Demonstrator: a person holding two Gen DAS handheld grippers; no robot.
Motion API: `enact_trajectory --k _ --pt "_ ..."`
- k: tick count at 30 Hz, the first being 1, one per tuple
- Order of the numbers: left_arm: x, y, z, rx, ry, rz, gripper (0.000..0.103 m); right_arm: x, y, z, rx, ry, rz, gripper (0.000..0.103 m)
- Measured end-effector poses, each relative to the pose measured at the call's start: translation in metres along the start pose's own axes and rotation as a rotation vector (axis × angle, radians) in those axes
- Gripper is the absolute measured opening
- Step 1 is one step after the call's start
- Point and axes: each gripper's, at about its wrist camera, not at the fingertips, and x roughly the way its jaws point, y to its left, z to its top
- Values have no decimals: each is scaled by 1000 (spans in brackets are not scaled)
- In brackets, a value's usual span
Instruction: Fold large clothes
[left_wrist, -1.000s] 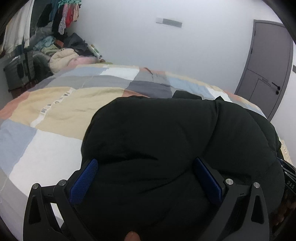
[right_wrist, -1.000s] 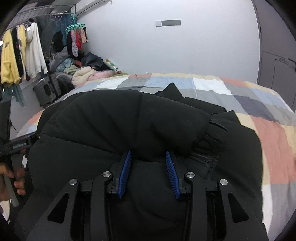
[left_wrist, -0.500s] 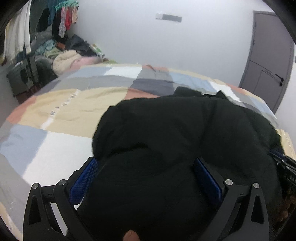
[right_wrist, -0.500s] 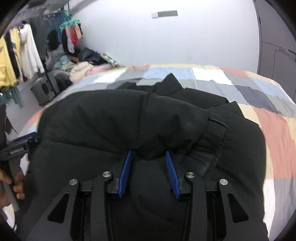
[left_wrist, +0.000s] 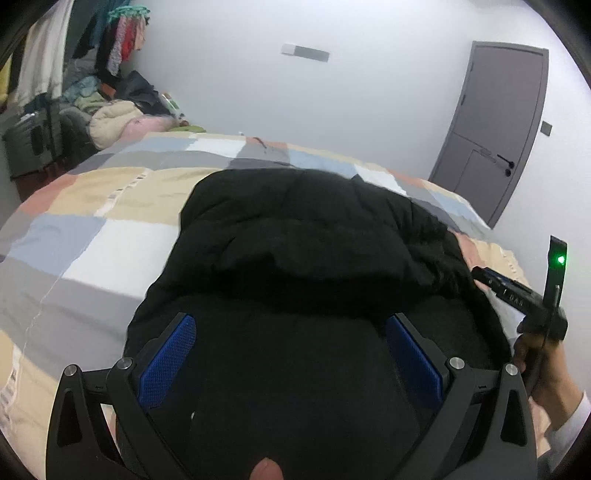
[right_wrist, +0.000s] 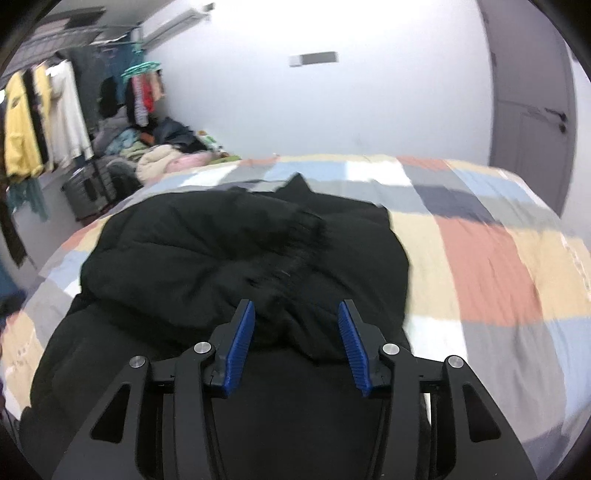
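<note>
A big black puffy jacket (left_wrist: 306, 236) lies bunched on the patchwork bed cover (left_wrist: 110, 236); it also shows in the right wrist view (right_wrist: 229, 240). My left gripper (left_wrist: 291, 325) is open, its blue pads spread wide over the jacket's near edge, gripping nothing. My right gripper (right_wrist: 297, 314) is open above the jacket's near fold, with dark fabric lying between the pads (right_wrist: 242, 332). The right gripper's body (left_wrist: 524, 302) shows at the right in the left wrist view.
A pile of clothes (right_wrist: 162, 155) and a suitcase (right_wrist: 88, 188) stand at the bed's far left. Hanging garments (right_wrist: 40, 118) line the left wall. A grey door (left_wrist: 495, 122) is at the right. Bare bed cover (right_wrist: 491, 266) lies right of the jacket.
Both grippers have pulled back and up from the jacket. The right gripper's pads have opened wider and let go of the fold. The jacket lies farther away on the bed.
</note>
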Motion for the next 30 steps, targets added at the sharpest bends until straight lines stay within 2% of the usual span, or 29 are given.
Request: enact_trajectory --k 3,7,14,16,17,19,22,25,30 --pt "2 0 -10 26 -9 42 103 10 -8 -9 -9 34 -35 54" --pt "19 10 -9 2 8 51 103 26 -18 -13 1 73 -69 60" --pt "32 15 -13 -16 16 62 103 54 -23 -20 -81 135 -179 61" --pt "33 16 -12 -19 10 68 103 59 -26 -21 -78 136 -181 59" --pt "33 17 -12 -24 8 67 103 59 -28 -21 -73 126 -174 57" --pt "35 20 -12 -39 8 62 103 57 -28 -19 -73 104 -167 40" --pt "35 22 -13 -53 9 57 103 52 -32 -14 -45 72 -157 26" --pt "35 22 -12 -56 10 53 103 43 -41 -9 6 33 -153 22" --pt "34 24 -12 -43 11 63 103 42 -54 -9 79 18 -166 22"
